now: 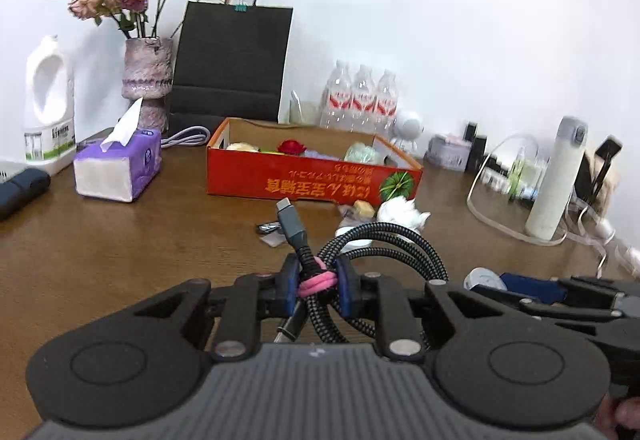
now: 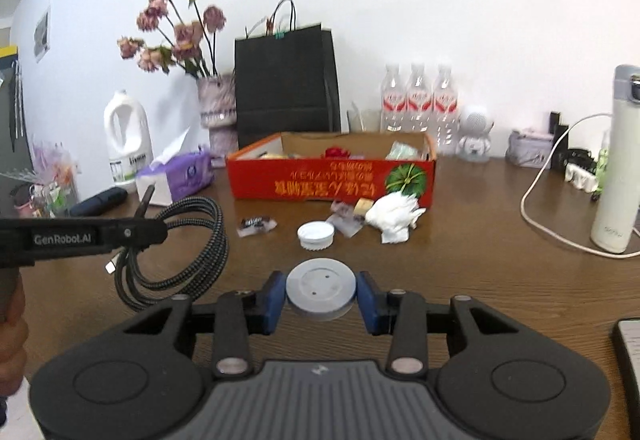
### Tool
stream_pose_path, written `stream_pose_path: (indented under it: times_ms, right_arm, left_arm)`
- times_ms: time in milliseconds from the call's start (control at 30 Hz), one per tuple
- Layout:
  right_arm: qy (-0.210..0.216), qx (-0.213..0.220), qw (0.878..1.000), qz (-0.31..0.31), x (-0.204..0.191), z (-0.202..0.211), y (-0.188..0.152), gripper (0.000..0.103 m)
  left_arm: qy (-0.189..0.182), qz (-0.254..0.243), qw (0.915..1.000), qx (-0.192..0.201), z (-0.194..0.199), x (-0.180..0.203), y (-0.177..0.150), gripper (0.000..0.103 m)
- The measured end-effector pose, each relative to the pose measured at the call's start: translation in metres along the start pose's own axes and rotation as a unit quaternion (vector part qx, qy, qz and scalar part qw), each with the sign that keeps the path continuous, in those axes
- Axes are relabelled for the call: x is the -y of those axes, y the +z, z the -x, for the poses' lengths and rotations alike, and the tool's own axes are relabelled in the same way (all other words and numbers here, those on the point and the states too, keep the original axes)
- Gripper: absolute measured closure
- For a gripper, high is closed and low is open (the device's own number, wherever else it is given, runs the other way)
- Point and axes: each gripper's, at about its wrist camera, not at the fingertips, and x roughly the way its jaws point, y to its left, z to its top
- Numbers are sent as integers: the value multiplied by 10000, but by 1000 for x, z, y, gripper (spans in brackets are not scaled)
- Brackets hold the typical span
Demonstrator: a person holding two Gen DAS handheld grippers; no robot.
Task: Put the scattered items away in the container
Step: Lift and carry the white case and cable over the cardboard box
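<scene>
While the left gripper (image 1: pixel 318 286) clamped a coiled cable (image 1: pixel 384 244) at its pink tie (image 1: pixel 316 282), the right gripper (image 2: pixel 320 298) held a grey disc (image 2: pixel 321 288) between blue pads (image 2: pixel 272 302) pressing its rim, above the table (image 2: pixel 460 280). Beyond lay a white cap (image 2: pixel 316 235), wrappers (image 2: pixel 256 224) and crumpled tissue (image 2: pixel 394 217), just before the red box (image 2: pixel 332 179), which held a red flower (image 2: pixel 336 151). Behind stood a black bag (image 2: pixel 286 87) and bottles (image 2: pixel 418 99)

Home desk: flower vase (image 1: pixel 146 73), tissues (image 1: pixel 118 167).
</scene>
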Motion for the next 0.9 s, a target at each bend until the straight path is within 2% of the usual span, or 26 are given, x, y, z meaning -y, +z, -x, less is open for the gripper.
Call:
stream_pose_path:
  times_ms: [100, 333, 633, 900]
  right_arm:
    - [-5, 122, 9999, -38, 5, 7, -6, 65]
    - [64, 418, 9990, -169, 13, 19, -17, 65]
    - [56, 434, 9987, -255, 22, 6, -10, 65]
    - [47, 386, 9990, -199, 23, -21, 12, 65]
  left_arm:
    - [44, 104, 9997, 212, 13, 11, -16, 83]
    - [289, -215, 9987, 355, 31, 28, -37, 83]
    - [179, -205, 9990, 354, 9, 31, -22, 83]
    - [202, -30, 9986, 478, -14, 17, -4, 83]
